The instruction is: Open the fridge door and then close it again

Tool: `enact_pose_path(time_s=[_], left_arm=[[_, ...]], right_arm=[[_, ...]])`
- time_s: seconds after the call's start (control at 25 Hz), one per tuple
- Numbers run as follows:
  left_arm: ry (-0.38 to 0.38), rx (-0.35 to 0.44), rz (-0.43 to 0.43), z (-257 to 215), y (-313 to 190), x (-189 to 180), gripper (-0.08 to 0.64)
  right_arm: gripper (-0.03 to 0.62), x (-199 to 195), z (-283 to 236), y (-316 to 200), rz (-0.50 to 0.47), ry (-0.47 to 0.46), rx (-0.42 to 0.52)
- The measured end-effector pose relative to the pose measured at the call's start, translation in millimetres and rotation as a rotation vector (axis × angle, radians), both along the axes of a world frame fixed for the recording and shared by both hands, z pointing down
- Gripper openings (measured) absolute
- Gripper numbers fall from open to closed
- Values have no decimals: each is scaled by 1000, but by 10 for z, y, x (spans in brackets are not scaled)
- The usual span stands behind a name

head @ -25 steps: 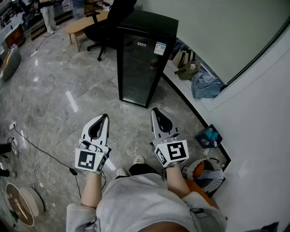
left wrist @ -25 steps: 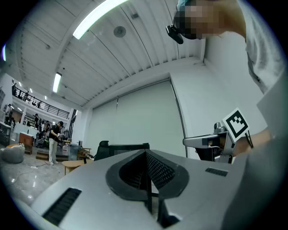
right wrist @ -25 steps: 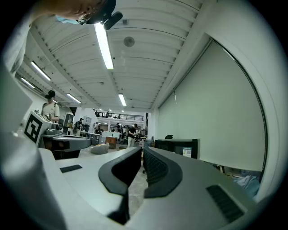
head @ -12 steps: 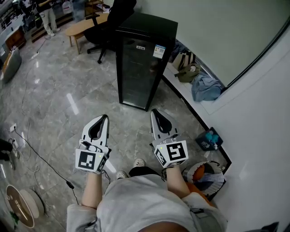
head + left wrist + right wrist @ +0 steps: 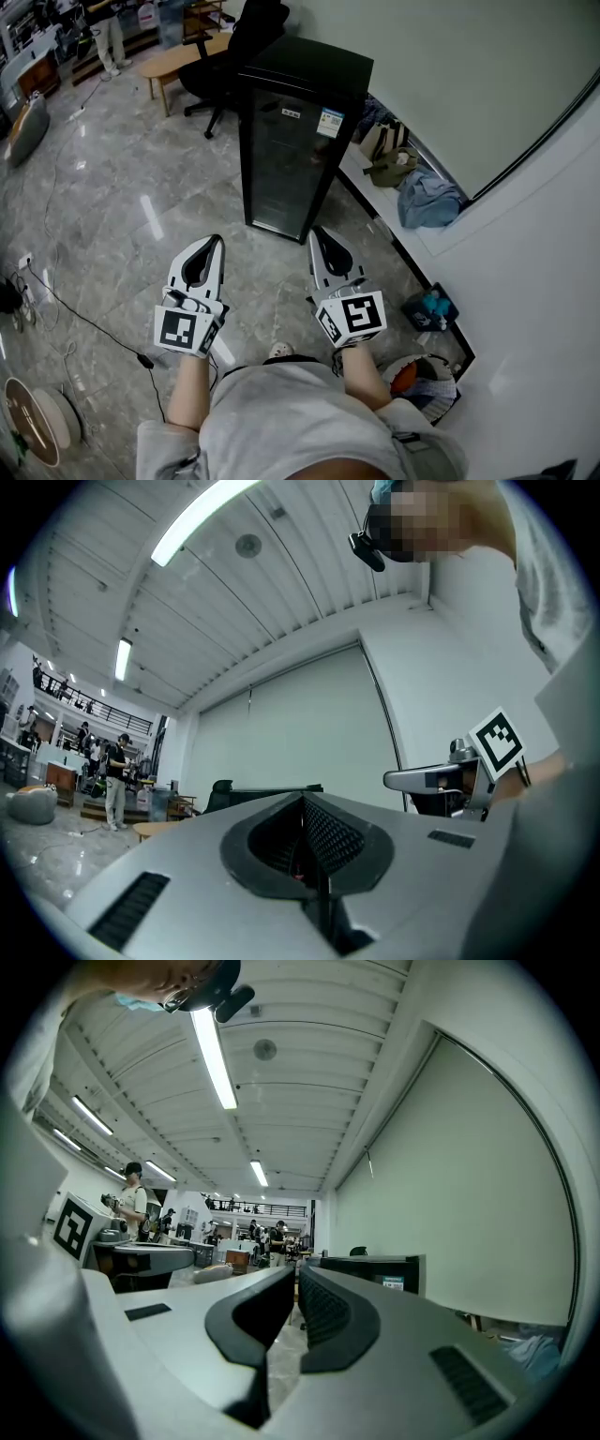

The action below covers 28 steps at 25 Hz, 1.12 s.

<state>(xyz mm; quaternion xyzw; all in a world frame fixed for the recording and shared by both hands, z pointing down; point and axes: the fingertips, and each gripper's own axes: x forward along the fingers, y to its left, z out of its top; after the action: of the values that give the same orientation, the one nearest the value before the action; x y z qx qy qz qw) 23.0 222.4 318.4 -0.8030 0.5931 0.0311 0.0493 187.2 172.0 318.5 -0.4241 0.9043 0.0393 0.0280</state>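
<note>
The left gripper point(image 5: 216, 242) and right gripper point(image 5: 317, 232), both pressed together and empty, point at the closed fridge point(image 5: 291, 141) standing by the wall point(image 5: 450, 75). One should likely spread before catching the door's edge.

Fridge point(image 5: 298, 141) stands on the floor point(image 5: 112, 206) ahead, with an office chair point(image 5: 234, 42) behind it and a ledge point(image 5: 445, 232) to its right. Bags point(image 5: 389, 157) lie on the ledge. Left gripper point(image 5: 216, 242) and right gripper point(image 5: 317, 232) sit side by side before the fridge, apart from it.

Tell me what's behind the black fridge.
A black office chair stands behind the fridge, a low wooden table beyond it. The fridge covers the floor directly behind it.
</note>
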Motion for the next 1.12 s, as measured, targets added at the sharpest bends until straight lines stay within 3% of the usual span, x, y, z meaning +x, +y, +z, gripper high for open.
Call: enact_pose_path(time_s=[0.08,0.44,1.12], left_arm=[[19,22,-20,-70,-96,41,15],[-4,-20,-31,54,-396,-9,15],[-19,-38,66,35,-1652,-809,15]], right_arm=[[26,13,11,-83,-22,5,7],[26,-74,73,-448,-50,-6,-21],[26,-864,40,-1555,33,-9,-27]])
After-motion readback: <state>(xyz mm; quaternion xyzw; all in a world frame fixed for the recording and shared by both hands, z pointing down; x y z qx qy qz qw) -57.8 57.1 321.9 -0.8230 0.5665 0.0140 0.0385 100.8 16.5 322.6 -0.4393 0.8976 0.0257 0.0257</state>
